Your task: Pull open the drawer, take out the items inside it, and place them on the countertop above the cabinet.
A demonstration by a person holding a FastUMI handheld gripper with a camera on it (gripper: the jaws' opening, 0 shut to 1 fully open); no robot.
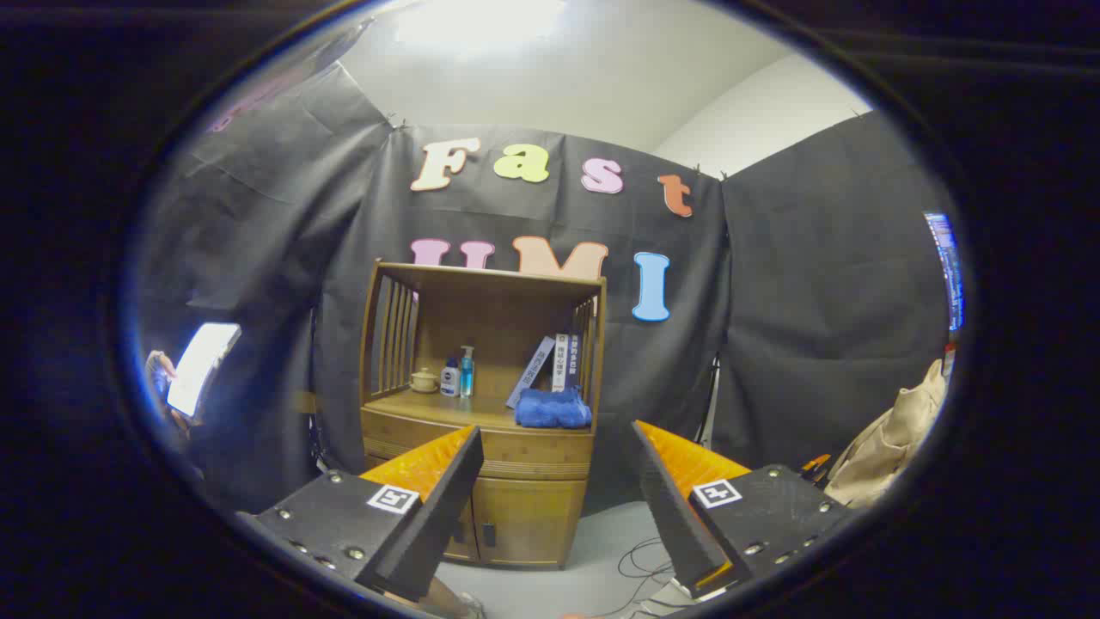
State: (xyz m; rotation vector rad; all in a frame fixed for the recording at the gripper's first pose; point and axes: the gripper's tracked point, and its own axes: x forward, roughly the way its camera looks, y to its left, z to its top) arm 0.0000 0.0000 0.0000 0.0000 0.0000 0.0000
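One drawer is seen shut, under the wooden cabinet's countertop and above its doors, well beyond the gripper, whose fingers are spread wide on nothing. Probably stiff and light-ish; no handle can be made out, so the front's lower lip is guessed. Contents are hidden.

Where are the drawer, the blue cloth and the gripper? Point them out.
drawer (524, 451): gripper view, front panel.
blue cloth (553, 409): gripper view, middle of the folds.
gripper (554, 490): gripper view, gap between open fingers.
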